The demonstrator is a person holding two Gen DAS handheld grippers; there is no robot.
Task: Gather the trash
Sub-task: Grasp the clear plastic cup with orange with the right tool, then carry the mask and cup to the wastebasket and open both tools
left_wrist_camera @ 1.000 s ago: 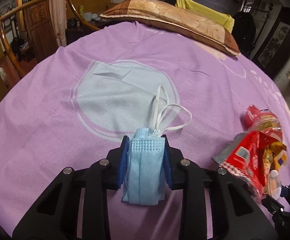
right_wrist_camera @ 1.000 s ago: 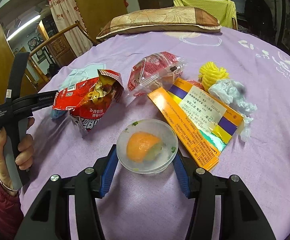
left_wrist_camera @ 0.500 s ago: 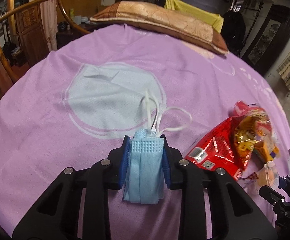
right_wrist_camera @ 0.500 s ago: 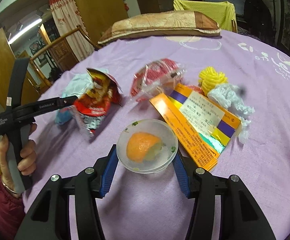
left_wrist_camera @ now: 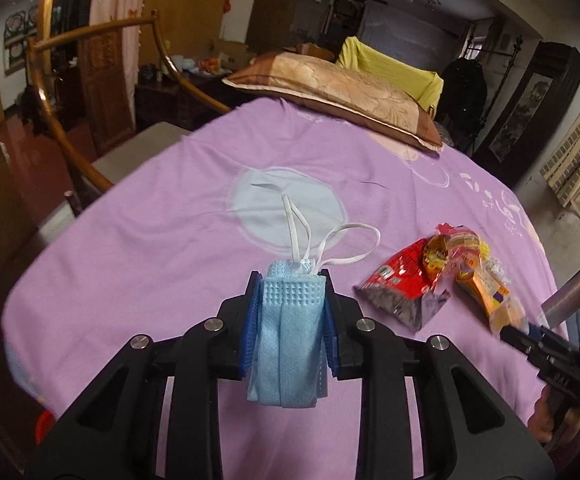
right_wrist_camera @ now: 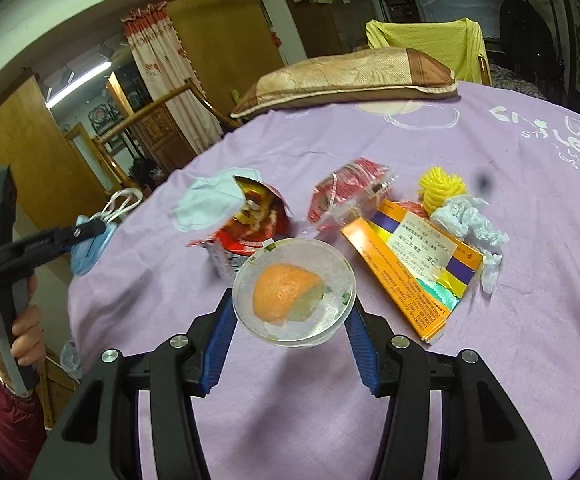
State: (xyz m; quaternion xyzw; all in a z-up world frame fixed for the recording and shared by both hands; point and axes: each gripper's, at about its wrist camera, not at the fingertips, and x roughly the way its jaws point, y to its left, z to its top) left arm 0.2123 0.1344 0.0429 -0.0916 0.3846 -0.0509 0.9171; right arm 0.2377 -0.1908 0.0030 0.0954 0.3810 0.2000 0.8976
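The left gripper point(left_wrist_camera: 290, 312) has its jaws closed on a folded blue face mask point(left_wrist_camera: 286, 344), whose white ear loops point(left_wrist_camera: 330, 246) stick out past the tips. The right gripper point(right_wrist_camera: 290, 320) has its jaws clamped on the sides of a clear plastic cup point(right_wrist_camera: 294, 294) holding an orange piece of fruit point(right_wrist_camera: 284, 294). Both are held above a bed covered by a purple sheet point(left_wrist_camera: 170, 232).

Only the left wrist view shows the mask's pleats and embossed edge close up, with the rest of the trash small and partly blurred at its right: a red snack bag point(left_wrist_camera: 406, 280) and an orange box point(left_wrist_camera: 490, 292), and the right gripper's black body at the right edge. The right wrist view spreads that trash out on the sheet beyond the cup: the torn-open red snack bag point(right_wrist_camera: 250, 224) just behind the cup at the left, a clear wrapper with red print point(right_wrist_camera: 346, 196) to its right, a flattened orange and purple box point(right_wrist_camera: 414, 268) at the right with a white label, a yellow ridged ball point(right_wrist_camera: 442, 190) at the box's far end and crumpled white tissue point(right_wrist_camera: 470, 222) beside it. It also shows the left gripper point(right_wrist_camera: 90, 226) from the side at the far left with the mask hanging from it, off the bed's edge.

White letters printed on the sheet point(right_wrist_camera: 546, 136) at the far right partly read "STYLE" and "LUCK". Print on the box and bag is too small to read. A brown patterned pillow point(right_wrist_camera: 350, 76) lies at the far end.
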